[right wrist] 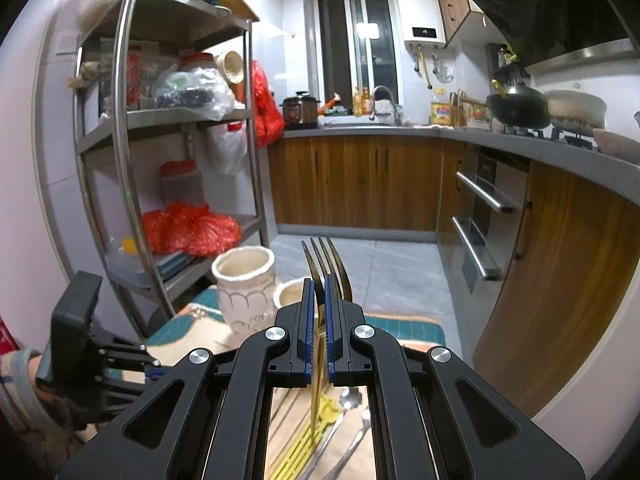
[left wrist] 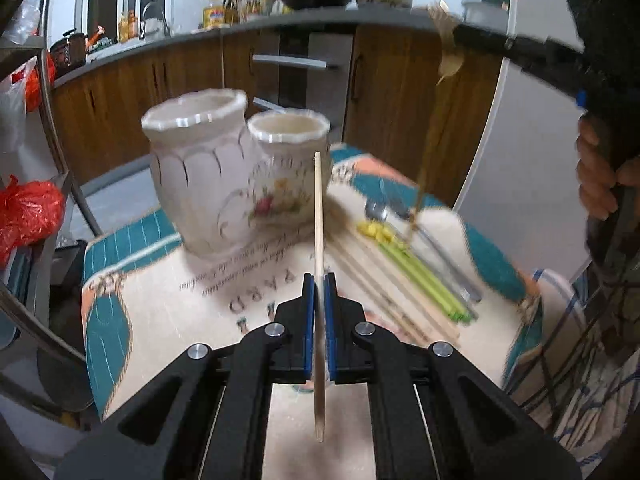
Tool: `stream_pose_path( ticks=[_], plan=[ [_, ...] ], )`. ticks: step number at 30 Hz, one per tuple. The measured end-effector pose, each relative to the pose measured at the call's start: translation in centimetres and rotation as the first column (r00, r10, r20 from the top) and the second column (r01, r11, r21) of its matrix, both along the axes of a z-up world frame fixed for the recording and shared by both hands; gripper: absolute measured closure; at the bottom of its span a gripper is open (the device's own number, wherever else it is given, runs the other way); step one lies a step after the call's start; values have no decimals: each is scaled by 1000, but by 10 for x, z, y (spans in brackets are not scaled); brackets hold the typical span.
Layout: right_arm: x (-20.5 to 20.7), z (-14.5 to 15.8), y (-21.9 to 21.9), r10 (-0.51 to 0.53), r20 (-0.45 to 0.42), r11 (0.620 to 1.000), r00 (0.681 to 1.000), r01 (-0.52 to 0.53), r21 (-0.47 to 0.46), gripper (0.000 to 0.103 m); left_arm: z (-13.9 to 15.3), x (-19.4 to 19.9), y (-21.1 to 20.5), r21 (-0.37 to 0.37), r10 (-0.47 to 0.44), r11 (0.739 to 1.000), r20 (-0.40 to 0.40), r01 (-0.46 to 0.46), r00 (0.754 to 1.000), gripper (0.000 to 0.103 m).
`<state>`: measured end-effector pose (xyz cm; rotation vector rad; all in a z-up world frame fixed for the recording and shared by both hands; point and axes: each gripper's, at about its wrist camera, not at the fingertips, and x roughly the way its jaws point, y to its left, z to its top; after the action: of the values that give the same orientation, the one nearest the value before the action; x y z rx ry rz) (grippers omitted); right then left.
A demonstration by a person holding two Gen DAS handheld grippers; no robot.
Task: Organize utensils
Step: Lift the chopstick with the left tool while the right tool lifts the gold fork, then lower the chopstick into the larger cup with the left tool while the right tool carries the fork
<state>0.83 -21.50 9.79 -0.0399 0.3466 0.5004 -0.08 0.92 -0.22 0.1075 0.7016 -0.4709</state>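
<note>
The left gripper (left wrist: 319,280) was clamped on a wooden chopstick (left wrist: 318,216) that pointed toward 2 cream ceramic holders: a taller holder (left wrist: 196,176) and, touching it, a floral holder (left wrist: 286,172). Both stood on a printed cloth (left wrist: 168,304). To the right lay yellow-green chopsticks (left wrist: 420,272) beside metal spoons (left wrist: 432,244). Above them the right gripper (left wrist: 520,46) held a gold fork (left wrist: 428,128), tines up.

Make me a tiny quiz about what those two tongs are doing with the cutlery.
1. True or false: the left tongs are shut on a wooden chopstick.
2. What do the right tongs hold? A) spoon B) gold fork C) knife
3. How many ceramic holders stand on the cloth?

Key:
1. True.
2. B, the gold fork.
3. Two: the taller holder and the shorter holder, side by side.
</note>
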Motion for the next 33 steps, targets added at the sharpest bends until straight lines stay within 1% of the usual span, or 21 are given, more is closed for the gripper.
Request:
stream_pose_path(
  ticks=[2, 4, 7, 10, 12, 14, 15, 18, 20, 22, 24, 26, 28, 30, 33],
  plan=[
    [1, 4, 1, 3, 7, 1000, 1000, -3, 8, 97, 12, -5, 1, -27, -17, 999, 52, 19, 998, 98],
    [1, 8, 0, 1, 18, 1000, 1000, -1, 15, 98, 21, -5, 0, -48, -8, 999, 100, 13, 995, 98],
    [4, 14, 2, 3, 28, 1000, 1000, -4, 24, 98, 37, 1, 5, -118, 24, 993, 156, -6, 987, 98],
    [7, 22, 5, 15, 30, 999, 999, -16, 41, 98, 52, 12, 17, -202, 66, 979, 204, -24, 977, 98],
    [10, 29, 7, 17, 42, 999, 999, -19, 46, 98, 62, 22, 29, -271, 102, 962, 226, -38, 969, 98],
    [14, 37, 9, 19, 55, 998, 998, -22, 56, 98, 70, 40, 43, -355, 150, 933, 230, -60, 962, 98],
    [16, 40, 10, 19, 60, 998, 998, -23, 62, 98, 73, 49, 48, -385, 172, 920, 231, -72, 958, 98],
    [24, 49, 14, 20, 72, 997, 997, -26, 78, 99, 80, 68, 55, -420, 214, 902, 241, -97, 947, 98],
    [30, 56, 16, 17, 83, 996, 996, -25, 89, 99, 84, 83, 61, -459, 241, 882, 243, -107, 940, 98],
    [36, 60, 19, 8, 98, 995, 995, -17, 94, 99, 86, 97, 65, -493, 258, 862, 231, -115, 938, 98],
    [42, 67, 22, -1, 121, 995, 993, -11, 100, 102, 87, 108, 67, -503, 272, 855, 233, -123, 934, 98],
    [48, 74, 26, -25, 164, 995, 986, 8, 100, 102, 85, 120, 64, -496, 286, 858, 239, -136, 928, 98],
    [54, 77, 30, -35, 185, 996, 982, 19, 90, 102, 79, 130, 58, -490, 287, 860, 238, -140, 928, 98],
    [69, 71, 35, -43, 157, 996, 987, 31, 78, 102, 72, 139, 52, -468, 287, 870, 231, -152, 930, 98],
    [100, 40, 33, -55, 26, 995, 998, 53, 81, 102, 58, 144, 44, -436, 281, 884, 216, -165, 935, 98]
  ],
)
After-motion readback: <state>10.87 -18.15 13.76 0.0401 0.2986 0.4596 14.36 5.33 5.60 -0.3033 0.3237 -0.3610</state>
